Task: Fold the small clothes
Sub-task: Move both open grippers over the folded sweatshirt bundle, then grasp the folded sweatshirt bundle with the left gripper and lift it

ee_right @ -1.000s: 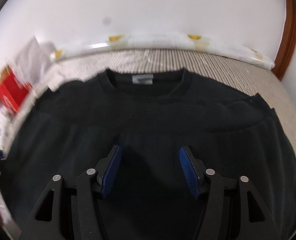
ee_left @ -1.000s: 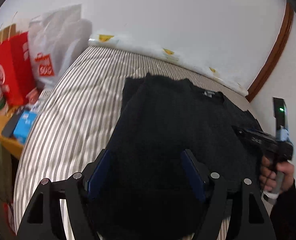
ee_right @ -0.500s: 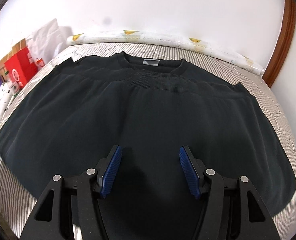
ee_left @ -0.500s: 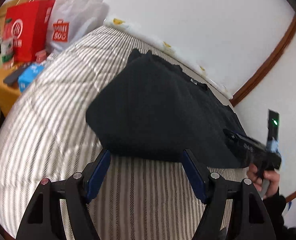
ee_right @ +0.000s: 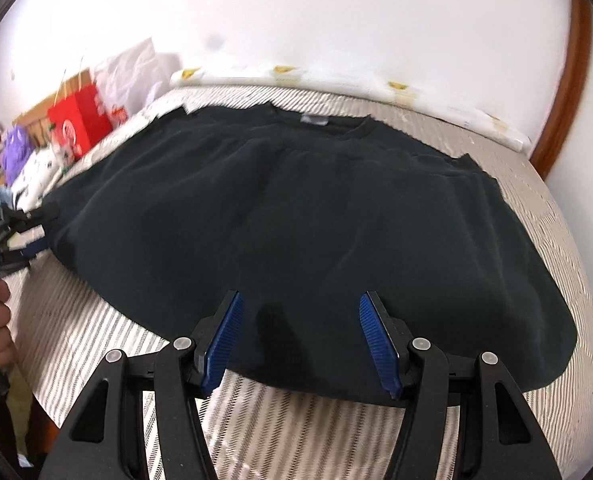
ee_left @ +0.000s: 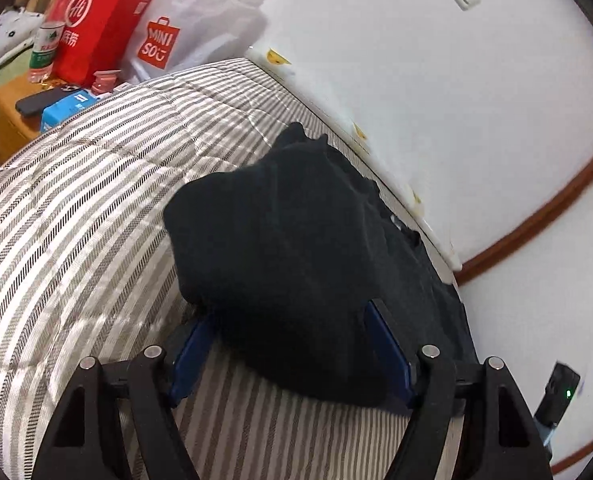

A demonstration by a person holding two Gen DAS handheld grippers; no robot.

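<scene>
black sweater flat on striped bed, long axis left-right. left gripper nearer, closing around its corner fold, not yet clamped. right gripper released, over near hem.

Sweater was plain black, grey neck label. Bedspread had grey-and-white stripes. Both grippers' pads were blue on black frames. Bags: one red, one white with orange-red logo. Wall white.
</scene>
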